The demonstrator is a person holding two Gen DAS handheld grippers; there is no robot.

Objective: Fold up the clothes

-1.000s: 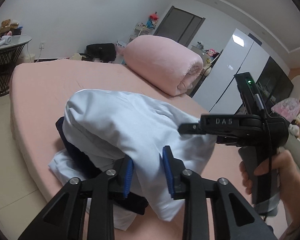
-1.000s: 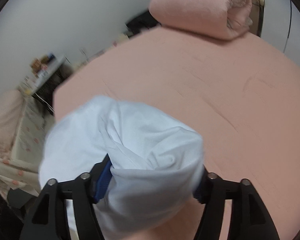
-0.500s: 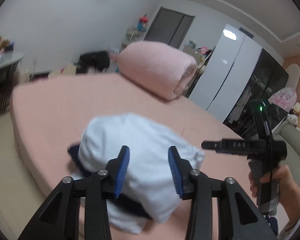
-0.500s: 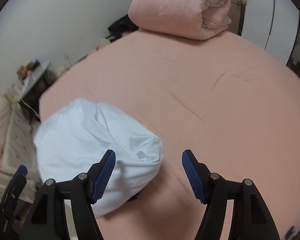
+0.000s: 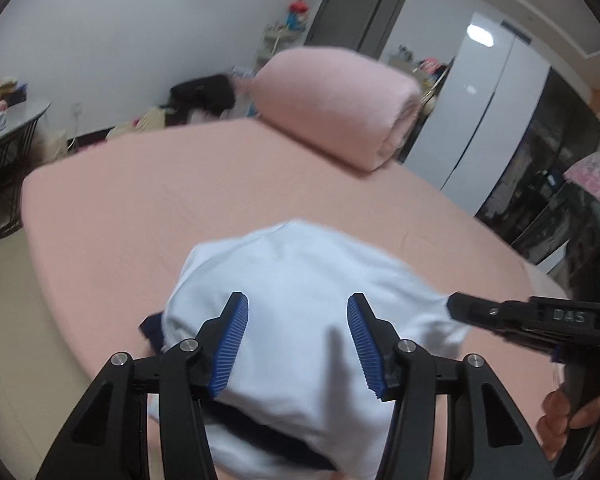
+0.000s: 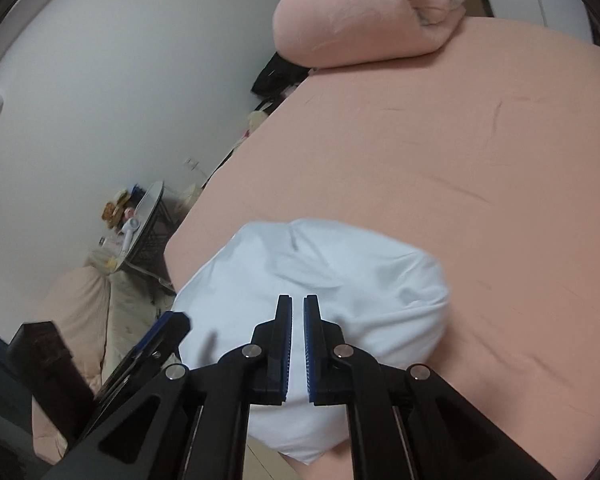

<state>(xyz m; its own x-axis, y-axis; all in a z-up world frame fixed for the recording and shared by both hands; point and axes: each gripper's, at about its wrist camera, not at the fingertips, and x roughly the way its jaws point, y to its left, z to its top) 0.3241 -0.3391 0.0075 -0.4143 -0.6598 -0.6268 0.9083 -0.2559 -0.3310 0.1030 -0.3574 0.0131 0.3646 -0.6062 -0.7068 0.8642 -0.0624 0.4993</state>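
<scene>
The left gripper (image 5: 298, 334) stands half open above the white garment (image 5: 300, 300), gripping nothing; its jaws have just been opening. The garment lies bundled on the pink bed (image 5: 160, 208), near its front edge. The right gripper (image 6: 297, 344) is closed and empty, its jaws having just snapped together.

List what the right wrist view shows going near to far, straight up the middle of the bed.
Right tool, shut → white garment bundled at the near edge → bare pink sheet → rolled pink blanket at the far end.
</scene>
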